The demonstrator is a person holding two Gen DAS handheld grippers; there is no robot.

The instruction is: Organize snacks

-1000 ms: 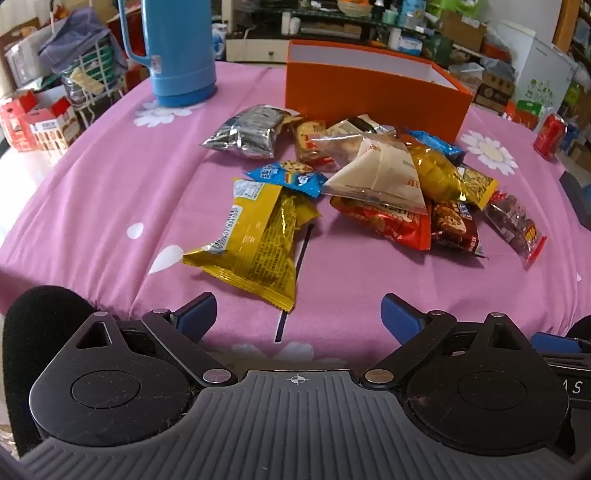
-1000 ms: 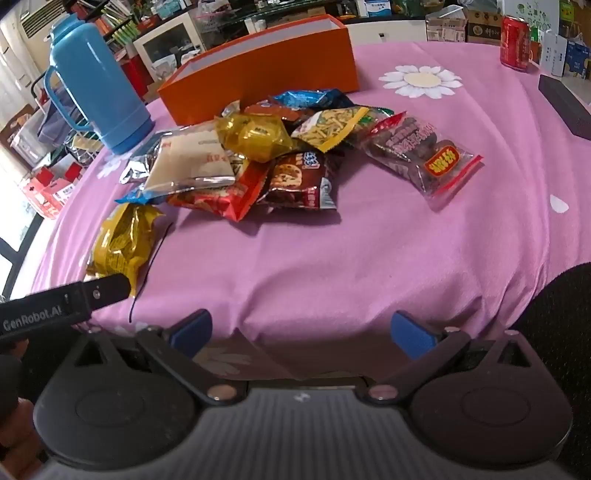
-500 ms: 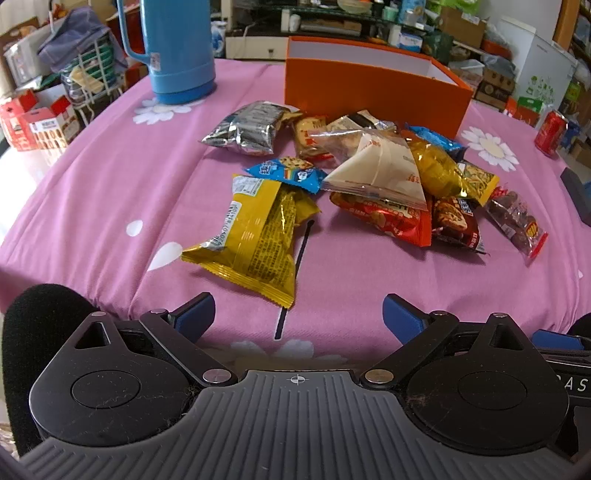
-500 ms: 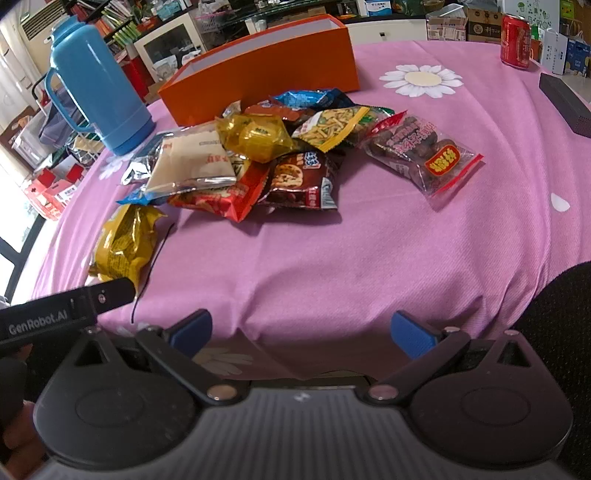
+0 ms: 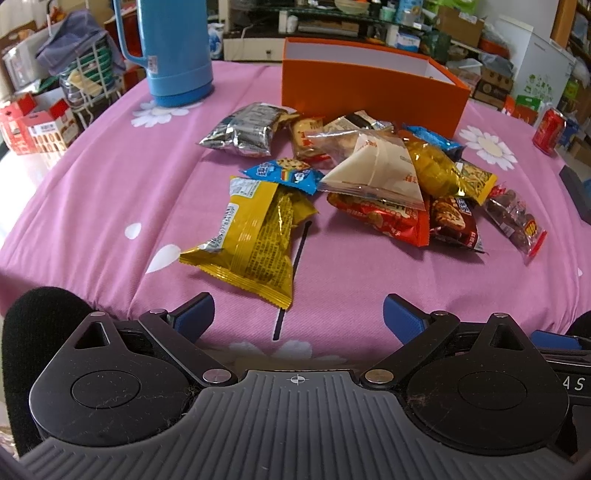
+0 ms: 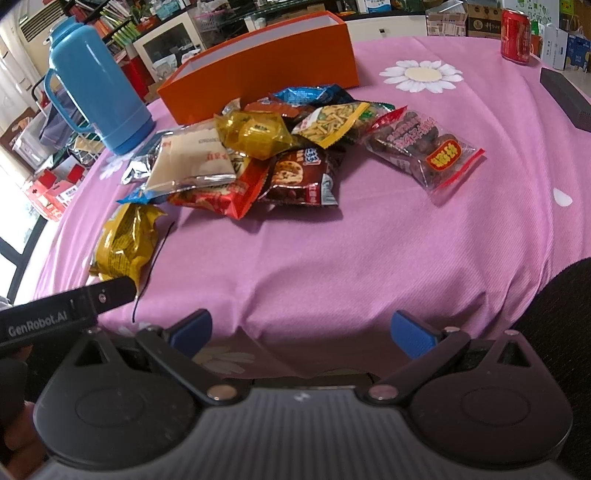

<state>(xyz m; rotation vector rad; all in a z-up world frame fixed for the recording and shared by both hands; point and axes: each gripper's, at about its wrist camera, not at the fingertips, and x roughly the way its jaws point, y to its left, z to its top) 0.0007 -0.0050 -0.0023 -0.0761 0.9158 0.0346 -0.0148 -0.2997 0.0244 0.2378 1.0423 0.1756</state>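
Left wrist view: the left gripper (image 5: 297, 314) hovers at the table's near edge, blue-padded jaws spread wide and empty, just short of a crinkled yellow packet (image 5: 251, 240). The right gripper (image 6: 301, 330), likewise wide apart and holding nothing, faces the heap of glossy snack packets (image 6: 258, 155) on the pink flowered tablecloth (image 6: 332, 251). Beyond the heap stand one rectangular orange box (image 5: 369, 92), one smooth blue plastic flask (image 5: 173, 48) and one red can (image 6: 515, 35).
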